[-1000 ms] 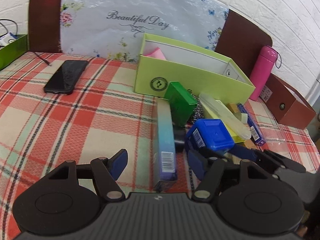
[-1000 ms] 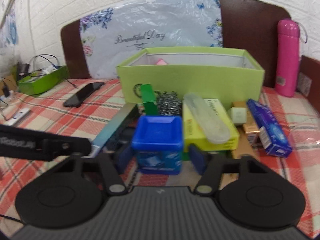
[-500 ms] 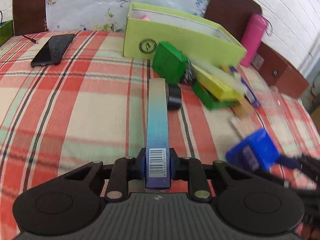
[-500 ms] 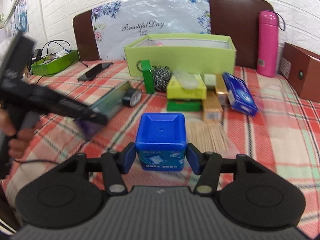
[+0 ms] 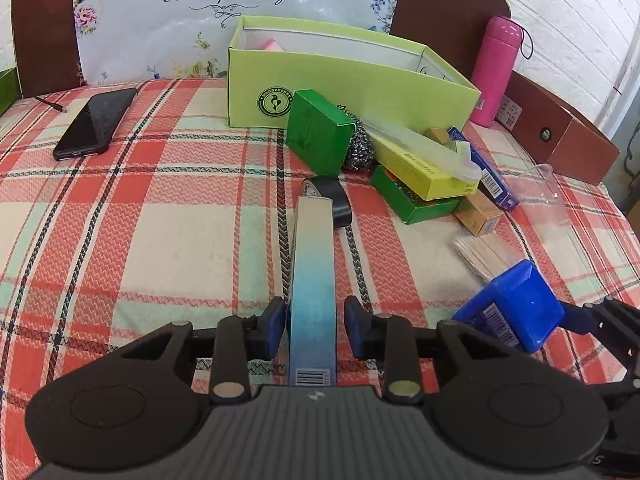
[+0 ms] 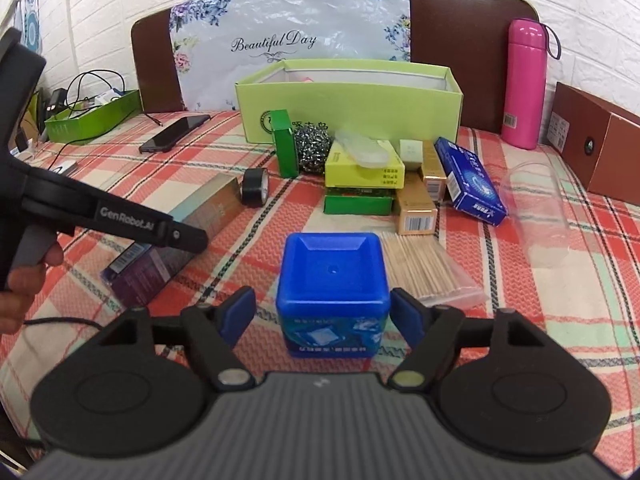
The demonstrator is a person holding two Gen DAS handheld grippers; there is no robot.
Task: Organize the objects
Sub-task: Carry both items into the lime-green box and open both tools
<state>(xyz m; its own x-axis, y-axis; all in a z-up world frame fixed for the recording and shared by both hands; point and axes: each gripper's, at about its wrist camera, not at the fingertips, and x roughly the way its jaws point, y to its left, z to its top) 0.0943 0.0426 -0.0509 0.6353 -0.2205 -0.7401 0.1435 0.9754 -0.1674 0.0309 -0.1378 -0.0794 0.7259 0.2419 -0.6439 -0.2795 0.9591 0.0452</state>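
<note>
I had both pairs of fingers parted, the left gripper [image 5: 314, 317] straddling the long gradient box [image 5: 312, 276] and the right gripper [image 6: 323, 312] flanking the blue cube box [image 6: 333, 292], each resting unclamped on the plaid cloth [image 5: 168, 216], presumably for sorting.

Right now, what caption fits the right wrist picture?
Open right claw around a blue box on the plaid cloth.

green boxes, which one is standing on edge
The dark green box left of the steel scourer stands upright; the other dark green box lies flat under the yellow box.
</note>
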